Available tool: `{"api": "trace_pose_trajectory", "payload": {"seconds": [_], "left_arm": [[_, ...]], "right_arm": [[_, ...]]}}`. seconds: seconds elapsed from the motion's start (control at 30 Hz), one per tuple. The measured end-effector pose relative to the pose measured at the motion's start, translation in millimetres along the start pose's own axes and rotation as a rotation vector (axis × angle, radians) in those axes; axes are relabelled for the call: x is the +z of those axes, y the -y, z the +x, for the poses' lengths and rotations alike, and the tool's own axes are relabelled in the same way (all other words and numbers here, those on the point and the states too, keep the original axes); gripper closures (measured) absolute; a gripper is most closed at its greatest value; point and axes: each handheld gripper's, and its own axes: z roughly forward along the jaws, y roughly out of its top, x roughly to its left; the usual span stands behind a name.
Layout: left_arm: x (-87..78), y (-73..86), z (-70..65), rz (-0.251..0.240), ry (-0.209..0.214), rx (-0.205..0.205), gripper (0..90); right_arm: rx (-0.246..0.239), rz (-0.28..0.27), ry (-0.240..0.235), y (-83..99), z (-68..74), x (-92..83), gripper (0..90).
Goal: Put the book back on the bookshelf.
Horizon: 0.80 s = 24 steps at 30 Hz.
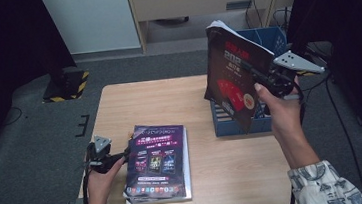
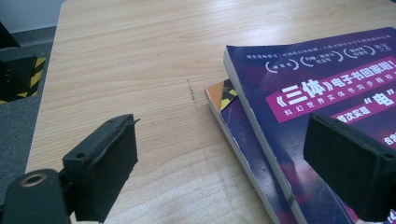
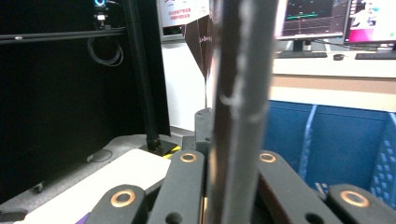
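Observation:
My right gripper [image 1: 262,76] is shut on a dark red-and-black book [image 1: 232,79], held upright above the blue file box [image 1: 239,124] at the table's right side. In the right gripper view the book's spine [image 3: 238,107] stands between the jaws. A stack of purple-covered books [image 1: 157,162] lies flat at the front left of the wooden table [image 1: 139,103]. My left gripper [image 1: 124,155] rests at the stack's left edge, open; in the left gripper view its two pads [image 2: 105,161] stand wide apart, the right one over the top book [image 2: 327,93].
A second blue crate [image 1: 268,38] sits behind the table on the floor. A black-and-yellow striped stand base [image 1: 67,85] stands off the table's far left corner. Grey carpet surrounds the table.

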Motion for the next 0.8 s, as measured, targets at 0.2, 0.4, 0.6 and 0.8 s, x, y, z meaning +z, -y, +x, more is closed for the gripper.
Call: {"api": "trace_pose_trajectory", "payload": {"seconds": [0.2,0.4,0.6,0.8], "left_arm": [[-0.2,-0.1,-0.3,-0.001,0.0,0.002,9.5],[0.3,0.0,-0.7,0.0,0.001,0.003,9.5],[0.5,-0.1,-1.5,0.001,0.0,0.007,9.5],[0.9,0.0,-1.7,0.003,0.002,0.009,9.5]], "right_arm": [[-0.006,0.005,0.029,0.1,-9.4,-5.4,87.1],[-0.023,0.011,0.055,-0.5,-15.6,-11.4,87.0],[-0.019,0.024,0.084,1.6,-20.5,-6.1,87.1],[-0.029,0.035,0.127,4.0,-24.6,10.6,87.1]]}}
